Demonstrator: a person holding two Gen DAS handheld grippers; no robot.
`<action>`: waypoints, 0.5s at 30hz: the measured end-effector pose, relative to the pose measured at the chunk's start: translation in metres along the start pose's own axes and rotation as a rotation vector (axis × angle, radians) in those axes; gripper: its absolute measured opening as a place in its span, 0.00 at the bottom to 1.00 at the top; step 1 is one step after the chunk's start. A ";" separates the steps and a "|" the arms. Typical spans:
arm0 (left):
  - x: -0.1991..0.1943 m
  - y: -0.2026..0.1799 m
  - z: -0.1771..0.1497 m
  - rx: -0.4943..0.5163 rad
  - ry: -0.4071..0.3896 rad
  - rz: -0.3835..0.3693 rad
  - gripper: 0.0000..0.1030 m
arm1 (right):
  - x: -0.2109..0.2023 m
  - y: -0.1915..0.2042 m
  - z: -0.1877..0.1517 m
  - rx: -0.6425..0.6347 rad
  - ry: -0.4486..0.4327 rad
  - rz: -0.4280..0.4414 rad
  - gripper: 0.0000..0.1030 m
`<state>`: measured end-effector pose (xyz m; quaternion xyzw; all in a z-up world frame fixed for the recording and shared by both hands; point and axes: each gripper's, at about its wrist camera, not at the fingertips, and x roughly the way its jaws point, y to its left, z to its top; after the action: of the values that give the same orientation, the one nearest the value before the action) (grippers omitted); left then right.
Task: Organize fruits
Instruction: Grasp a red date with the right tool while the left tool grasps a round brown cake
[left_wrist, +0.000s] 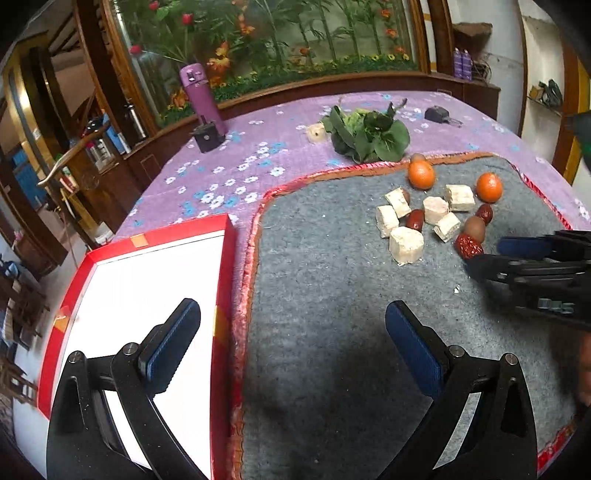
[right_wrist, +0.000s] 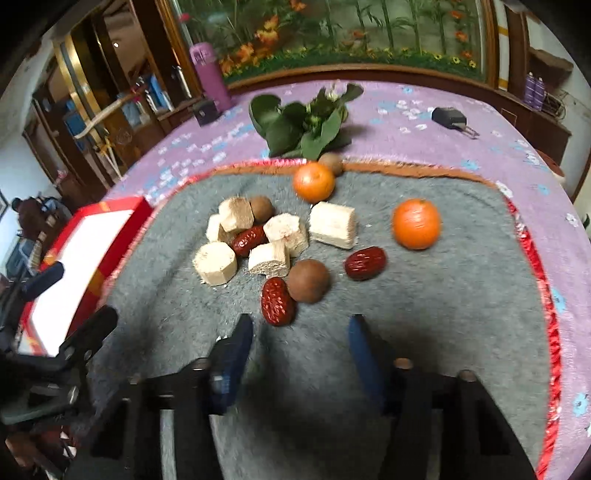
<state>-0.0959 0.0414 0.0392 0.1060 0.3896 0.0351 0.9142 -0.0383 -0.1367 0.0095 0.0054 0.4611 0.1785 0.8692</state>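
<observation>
Fruit heaped on the mat, box waiting empty.

Right tongs (right_wrist: 301, 332) stand part-open and empty, aimed at the date (right_wrist: 277, 301) at 12 o'clock, likely the next pick. Left tongs (left_wrist: 291, 332) gape wide, empty, straddling the box (left_wrist: 225, 258) edge at 9 o'clock. Oranges (right_wrist: 416, 223) and pale chunks (right_wrist: 215, 263) lie together on the surface's grey mat (right_wrist: 443, 314).

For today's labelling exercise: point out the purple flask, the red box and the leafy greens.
Purple flask (left_wrist: 202, 96), left wrist view, mid body.
Red box (left_wrist: 226, 280), left wrist view, right wall.
Leafy greens (right_wrist: 295, 129), right wrist view, central leaves.
</observation>
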 end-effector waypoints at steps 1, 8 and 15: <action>0.001 0.000 0.002 -0.001 0.004 -0.001 0.98 | 0.000 0.004 0.001 -0.007 -0.013 -0.017 0.45; 0.006 -0.010 0.018 0.012 0.024 -0.024 0.98 | 0.011 0.012 0.012 -0.081 0.013 -0.068 0.20; 0.015 -0.033 0.033 0.036 0.055 -0.080 0.98 | -0.004 -0.025 0.003 -0.038 -0.034 0.080 0.20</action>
<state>-0.0625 0.0055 0.0437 0.1059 0.4190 -0.0058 0.9018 -0.0301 -0.1605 0.0100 0.0104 0.4422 0.2215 0.8691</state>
